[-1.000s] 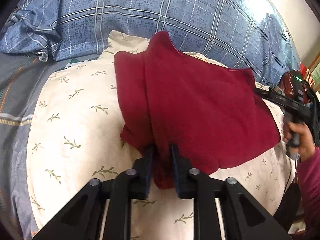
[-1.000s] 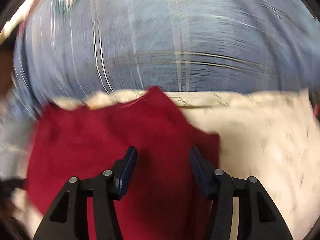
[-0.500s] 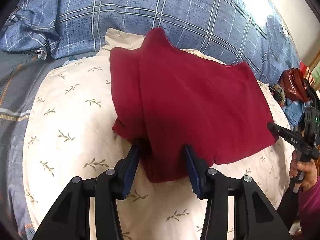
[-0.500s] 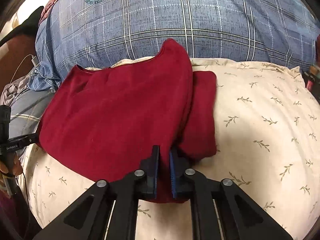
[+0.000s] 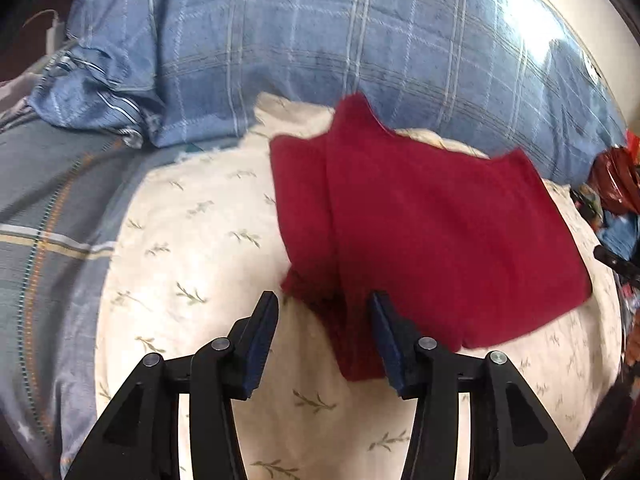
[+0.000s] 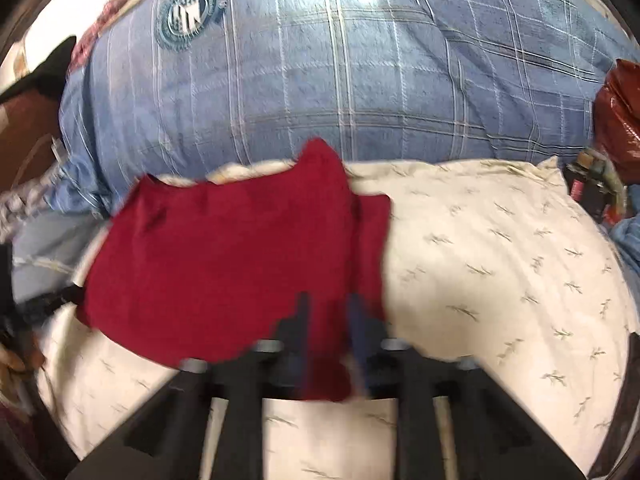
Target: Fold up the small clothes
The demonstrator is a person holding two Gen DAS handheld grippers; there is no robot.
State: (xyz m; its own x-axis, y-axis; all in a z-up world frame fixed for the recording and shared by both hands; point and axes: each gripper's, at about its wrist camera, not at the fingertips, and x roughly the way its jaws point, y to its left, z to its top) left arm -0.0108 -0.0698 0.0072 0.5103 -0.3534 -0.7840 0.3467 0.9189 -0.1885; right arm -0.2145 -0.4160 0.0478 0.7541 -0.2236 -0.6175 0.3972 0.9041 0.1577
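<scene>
At frame centre, the folded dark red knit garment [image 5: 420, 232] lies on the cream leaf-print pillow [image 5: 192, 264]. Both the left gripper [image 5: 324, 320] and the right gripper [image 6: 328, 320] have just been opening, releasing its near edge; this fold looks finished.

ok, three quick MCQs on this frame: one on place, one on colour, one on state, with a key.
1. What does the red garment lie on?
A. the cream leaf-print pillow
B. a wooden table
C. a laundry basket

2. What colour is the plaid bedding behind the pillow?
A. green
B. blue
C. yellow

3. How does the left hand-held gripper stand?
A. shut with nothing in it
B. out of view
C. open, with the garment's near edge between the fingers

Key: 1 A, cream pillow shows all round the garment; 2 B, blue checks fill the background; 3 C, a clear gap shows beside each pad, the jaws having just opened.
</scene>
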